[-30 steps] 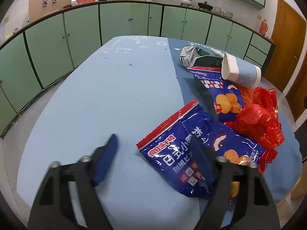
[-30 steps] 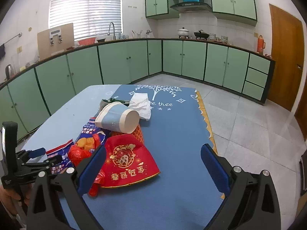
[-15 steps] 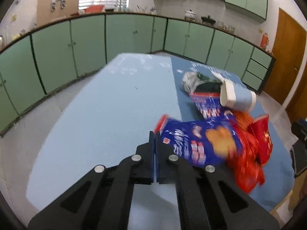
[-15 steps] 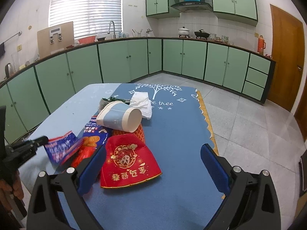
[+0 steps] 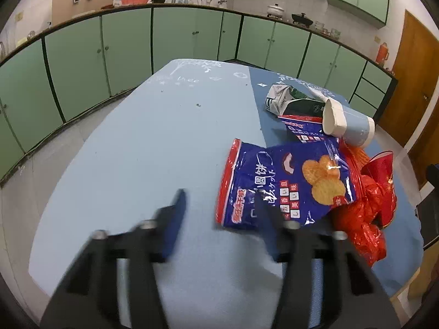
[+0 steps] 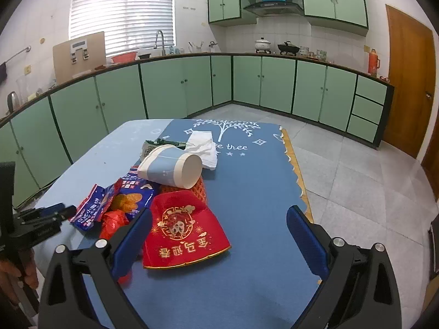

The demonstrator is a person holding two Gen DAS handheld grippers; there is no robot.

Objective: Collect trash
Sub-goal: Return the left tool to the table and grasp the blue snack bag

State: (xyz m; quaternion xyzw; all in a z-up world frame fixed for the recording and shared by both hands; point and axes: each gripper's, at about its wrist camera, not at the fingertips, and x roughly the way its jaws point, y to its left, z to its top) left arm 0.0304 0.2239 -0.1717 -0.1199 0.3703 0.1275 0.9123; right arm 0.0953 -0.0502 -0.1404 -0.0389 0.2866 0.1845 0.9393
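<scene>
A blue snack bag (image 5: pixel 285 186) lies on the red plastic bag (image 5: pixel 367 213), just ahead of my left gripper (image 5: pixel 222 208), which is open and blurred; its right finger overlaps the bag's near edge. Behind lie a second blue snack bag (image 5: pixel 301 128), a tipped paper cup (image 5: pixel 348 126) and a crushed carton (image 5: pixel 288 101). My right gripper (image 6: pixel 219 233) is open and empty, over the red bag (image 6: pixel 181 233). The cup (image 6: pixel 172 167), the snack bag (image 6: pixel 93 208) and a white tissue (image 6: pixel 203 145) show in the right wrist view.
The table (image 5: pixel 153 142) has a blue cloth (image 6: pixel 255 192) with a scalloped right edge. Green cabinets (image 6: pixel 192 87) ring the room. A tiled floor (image 6: pixel 356 181) lies to the right. The left gripper (image 6: pixel 46 216) shows at the table's left edge in the right wrist view.
My left gripper shut on the blue snack bag's edge and lifted it toward the pile, then opened; the bag now lies on the red plastic bag. My right gripper has not moved.
</scene>
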